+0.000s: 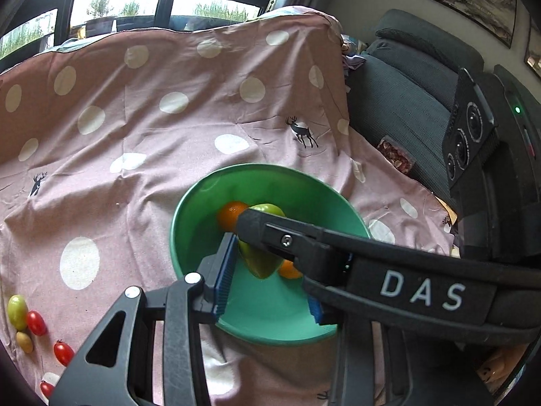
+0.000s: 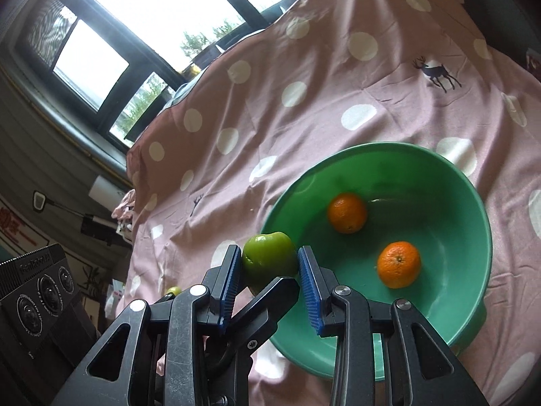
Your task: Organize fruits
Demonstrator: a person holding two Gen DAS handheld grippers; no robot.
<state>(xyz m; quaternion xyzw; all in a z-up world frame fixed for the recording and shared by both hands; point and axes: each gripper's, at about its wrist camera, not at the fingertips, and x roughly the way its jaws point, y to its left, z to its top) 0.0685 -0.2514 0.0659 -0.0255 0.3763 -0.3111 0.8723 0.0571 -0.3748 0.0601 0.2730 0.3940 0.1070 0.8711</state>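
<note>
Two oranges (image 2: 347, 212) (image 2: 399, 264) lie apart in the green bowl (image 2: 372, 149), which sits on the pink dotted cloth (image 2: 304, 118).

Your right gripper (image 2: 270, 264): both blue pads press the sides of the green apple (image 2: 267, 253), a firm grip. The apple hangs over the bowl's near left rim, clear of the oranges.

Your left gripper (image 1: 267, 267): it points at the same apple from the other side. Its left pad (image 1: 226, 267) touches the apple's flank. Its right pad is mostly hidden behind the right gripper's arm, which crosses in front. You cannot tell from here whether the left fingers clamp the apple or only flank it. In the right wrist view, one black finger of the left gripper shows just under the apple.

Small tomatoes (image 1: 35, 323), red, green and yellowish, lie loose on the cloth, well left of the bowl.
</note>
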